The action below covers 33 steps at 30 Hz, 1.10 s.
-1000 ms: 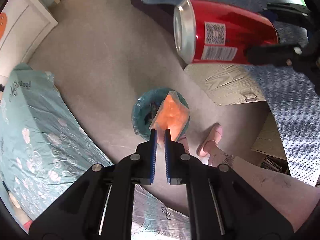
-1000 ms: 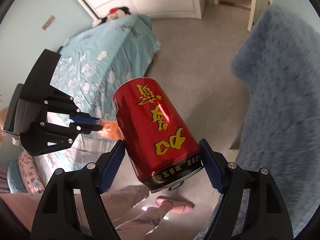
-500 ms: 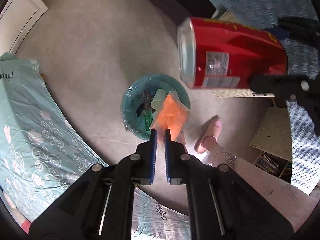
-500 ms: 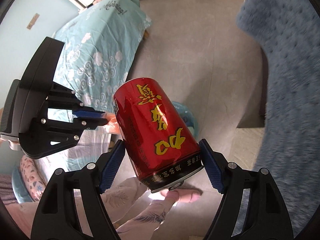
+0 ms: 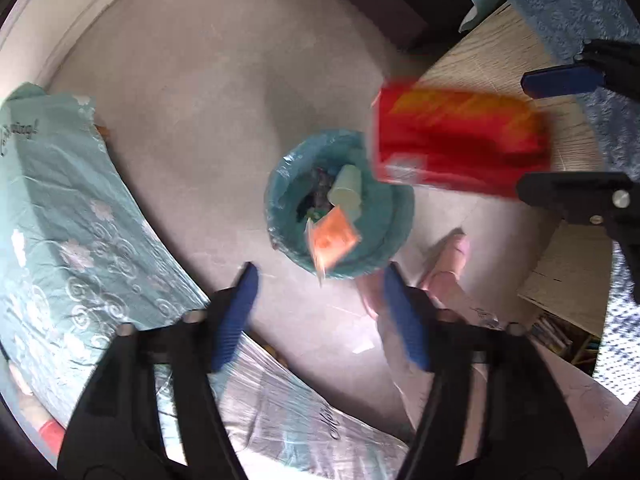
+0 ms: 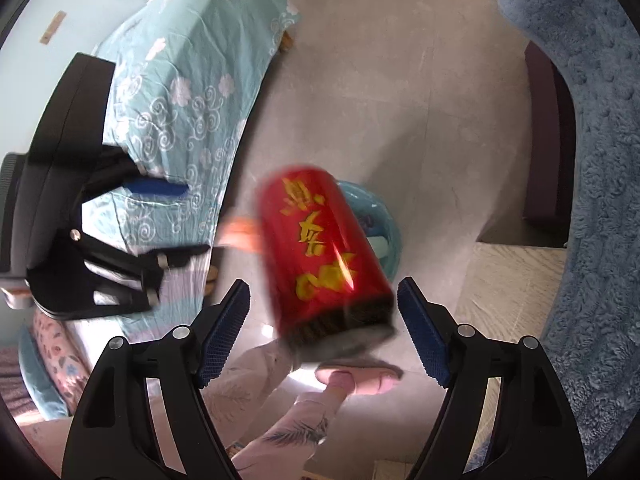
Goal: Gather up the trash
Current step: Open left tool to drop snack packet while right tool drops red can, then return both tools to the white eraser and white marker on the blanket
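Left wrist view: my left gripper [image 5: 318, 300] is spread wide, released. The orange wrapper [image 5: 333, 239] sits mid-frame over the teal-lined trash bin [image 5: 394, 216]. The blurred red can [image 5: 460, 148], upper right, lies with its long axis horizontal.

Right wrist view: my right gripper [image 6: 322, 320] is released; the can [image 6: 324, 250] floats free at centre, axis tilted, top toward upper left.

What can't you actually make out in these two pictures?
- Red can: motion-blurred in both views, so its small print is unreadable.
- Orange wrapper: blurred in the left view; mostly behind the can in the right.
- Bin contents: dark and jumbled in the left view; the can covers them in the right.
- Bookshelf: cut off by the left view's edge.
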Each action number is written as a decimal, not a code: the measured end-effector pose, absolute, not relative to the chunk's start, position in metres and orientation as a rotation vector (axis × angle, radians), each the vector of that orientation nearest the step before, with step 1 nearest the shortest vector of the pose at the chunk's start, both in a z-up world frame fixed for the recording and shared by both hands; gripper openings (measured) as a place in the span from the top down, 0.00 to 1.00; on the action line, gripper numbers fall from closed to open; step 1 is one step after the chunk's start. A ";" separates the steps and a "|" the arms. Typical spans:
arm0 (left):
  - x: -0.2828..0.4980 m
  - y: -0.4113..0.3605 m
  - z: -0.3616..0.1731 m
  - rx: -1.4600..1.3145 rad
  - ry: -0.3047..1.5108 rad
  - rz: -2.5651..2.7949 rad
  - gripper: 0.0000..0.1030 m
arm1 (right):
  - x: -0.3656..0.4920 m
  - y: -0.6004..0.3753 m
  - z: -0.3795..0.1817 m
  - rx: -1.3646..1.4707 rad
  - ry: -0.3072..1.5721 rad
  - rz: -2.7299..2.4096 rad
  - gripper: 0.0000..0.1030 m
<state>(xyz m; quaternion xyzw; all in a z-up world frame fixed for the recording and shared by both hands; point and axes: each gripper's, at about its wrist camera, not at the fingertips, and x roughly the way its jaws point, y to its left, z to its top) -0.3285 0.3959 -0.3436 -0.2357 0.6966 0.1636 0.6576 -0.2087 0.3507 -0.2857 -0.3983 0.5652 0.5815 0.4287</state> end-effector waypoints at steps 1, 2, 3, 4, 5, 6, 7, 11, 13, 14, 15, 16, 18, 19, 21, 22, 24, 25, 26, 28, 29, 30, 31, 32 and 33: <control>-0.329 0.397 -0.346 -0.536 1.581 0.368 0.37 | -0.208 0.351 -0.285 -0.996 1.405 1.447 0.26; -0.329 0.397 -0.347 -0.543 1.584 0.369 0.37 | -0.208 0.351 -0.285 -0.997 1.403 1.439 0.25; -0.330 0.398 -0.348 -0.549 1.586 0.367 0.37 | -0.207 0.350 -0.285 -0.992 1.411 1.436 0.24; -0.330 0.398 -0.348 -0.556 1.587 0.365 0.37 | -0.205 0.350 -0.285 -0.985 1.417 1.432 0.24; -0.331 0.399 -0.348 -0.554 1.590 0.365 0.37 | -0.204 0.349 -0.283 -0.979 1.416 1.424 0.24; -0.331 0.399 -0.348 -0.548 1.592 0.367 0.37 | -0.203 0.349 -0.282 -0.972 1.418 1.424 0.24; -0.331 0.399 -0.347 -0.546 1.592 0.366 0.37 | -0.202 0.348 -0.280 -0.969 1.416 1.425 0.24; -0.333 0.399 -0.343 -0.549 1.586 0.371 0.37 | -0.201 0.344 -0.273 -0.965 1.404 1.431 0.24; -0.333 0.399 -0.340 -0.546 1.584 0.375 0.37 | -0.200 0.343 -0.269 -0.964 1.397 1.437 0.24; -0.334 0.399 -0.339 -0.542 1.584 0.376 0.37 | -0.200 0.342 -0.266 -0.966 1.393 1.440 0.24; -0.335 0.398 -0.336 -0.538 1.583 0.378 0.37 | -0.200 0.341 -0.261 -0.964 1.384 1.443 0.24; -0.335 0.397 -0.334 -0.537 1.582 0.376 0.37 | -0.199 0.340 -0.258 -0.962 1.379 1.447 0.24; -0.337 0.397 -0.324 -0.522 1.576 0.379 0.37 | -0.196 0.336 -0.244 -0.948 1.366 1.458 0.24; -0.338 0.396 -0.317 -0.514 1.573 0.380 0.37 | -0.194 0.334 -0.237 -0.940 1.358 1.464 0.24; -0.337 0.394 -0.304 -0.491 1.563 0.388 0.37 | -0.188 0.328 -0.214 -0.918 1.328 1.486 0.24; -0.336 0.391 -0.292 -0.471 1.556 0.389 0.37 | -0.185 0.324 -0.203 -0.911 1.310 1.493 0.24; -0.332 0.388 -0.273 -0.441 1.547 0.381 0.37 | -0.175 0.313 -0.174 -0.878 1.281 1.508 0.24; -0.329 0.384 -0.261 -0.417 1.537 0.372 0.37 | -0.171 0.308 -0.164 -0.864 1.282 1.514 0.24; -0.324 0.379 -0.246 -0.389 1.524 0.362 0.36 | -0.164 0.301 -0.151 -0.841 1.291 1.521 0.24; -0.315 0.370 -0.220 -0.354 1.499 0.344 0.34 | -0.149 0.286 -0.126 -0.789 1.302 1.538 0.24; -0.309 0.365 -0.206 -0.343 1.484 0.340 0.21 | -0.139 0.275 -0.110 -0.761 1.300 1.553 0.24; -0.304 0.361 -0.194 -0.333 1.471 0.345 0.14 | -0.132 0.266 -0.097 -0.744 1.286 1.563 0.24; -0.298 0.355 -0.180 -0.324 1.450 0.346 0.14 | -0.122 0.253 -0.081 -0.736 1.260 1.569 0.24; -0.290 0.347 -0.166 -0.316 1.429 0.327 0.14 | -0.116 0.243 -0.071 -0.732 1.240 1.573 0.24; -0.284 0.339 -0.155 -0.309 1.414 0.311 0.14 | -0.107 0.231 -0.059 -0.721 1.216 1.578 0.24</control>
